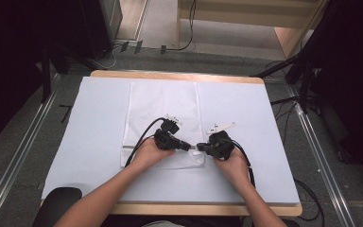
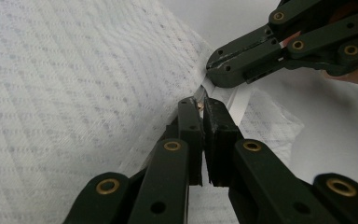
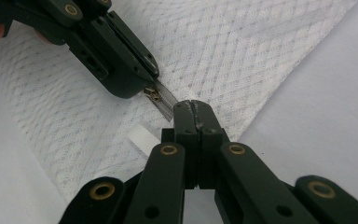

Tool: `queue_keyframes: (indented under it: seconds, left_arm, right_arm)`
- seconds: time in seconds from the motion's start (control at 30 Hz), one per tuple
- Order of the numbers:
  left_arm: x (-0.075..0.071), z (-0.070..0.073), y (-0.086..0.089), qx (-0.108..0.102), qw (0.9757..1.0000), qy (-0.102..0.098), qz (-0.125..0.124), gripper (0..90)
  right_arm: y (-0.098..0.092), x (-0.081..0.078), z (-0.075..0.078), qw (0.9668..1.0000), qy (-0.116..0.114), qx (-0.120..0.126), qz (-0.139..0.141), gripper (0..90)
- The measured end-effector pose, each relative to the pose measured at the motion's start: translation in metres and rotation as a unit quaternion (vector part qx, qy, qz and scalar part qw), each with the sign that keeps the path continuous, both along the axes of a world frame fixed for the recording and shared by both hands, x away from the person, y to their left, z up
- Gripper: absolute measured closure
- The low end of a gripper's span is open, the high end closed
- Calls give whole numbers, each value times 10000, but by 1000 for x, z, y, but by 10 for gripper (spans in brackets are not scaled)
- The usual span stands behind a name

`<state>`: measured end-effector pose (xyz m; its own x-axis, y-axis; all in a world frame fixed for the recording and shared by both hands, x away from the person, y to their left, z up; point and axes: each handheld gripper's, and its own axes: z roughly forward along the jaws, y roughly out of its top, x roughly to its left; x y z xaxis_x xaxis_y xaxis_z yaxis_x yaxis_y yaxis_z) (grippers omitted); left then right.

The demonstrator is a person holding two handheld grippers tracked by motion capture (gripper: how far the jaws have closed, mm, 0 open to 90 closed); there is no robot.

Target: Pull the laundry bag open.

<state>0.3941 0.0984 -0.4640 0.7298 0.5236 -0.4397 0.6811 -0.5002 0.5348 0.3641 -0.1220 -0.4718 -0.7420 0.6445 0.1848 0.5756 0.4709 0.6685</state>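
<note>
A white mesh bag [image 1: 163, 101] lies flat on the white table cover [image 1: 94, 123], with its zipper running along the near edge. My left gripper [image 1: 188, 146] comes in from the left and is shut on the small brass zipper pull [image 3: 154, 94]; its tips [image 2: 199, 103] pinch together over it. Facing it from the right, my right gripper [image 1: 200, 148] is shut on the end of the grey zipper tape [image 3: 168, 106], jaws pressed together [image 3: 193, 109]. The two gripper tips nearly touch. A white ribbon tab [image 3: 142, 138] sticks out of the bag's edge beside the right jaws.
The table's wooden rim [image 1: 179, 74] shows at the far side. Metal rails [image 1: 23, 151] run along the floor on both sides, with cables [image 1: 288, 101] at the right. A dark rounded object [image 1: 59, 198] sits by the near left corner.
</note>
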Motion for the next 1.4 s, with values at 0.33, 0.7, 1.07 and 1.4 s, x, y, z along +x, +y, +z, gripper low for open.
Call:
queue_keyframes:
  seconds: [0.33, 0.7, 1.07, 1.4]
  left_arm:
    - [-1, 6, 11, 27, 10000, 59, -8, 881]
    - [-2, 12, 24, 27, 10000, 68, 41, 881]
    - [0, 16, 41, 54, 9998, 131, 114, 881]
    - [-2, 22, 58, 50, 9997, 148, 199, 881]
  right_arm:
    - [0, 0, 0, 10000, -6, 2, 14, 900]
    - [0, 2, 0, 10000, -16, -17, 73, 900]
    - [0, 3, 1, 9999, 62, -34, 122, 900]
    - [0, 5, 2, 9998, 80, -72, 189, 900]
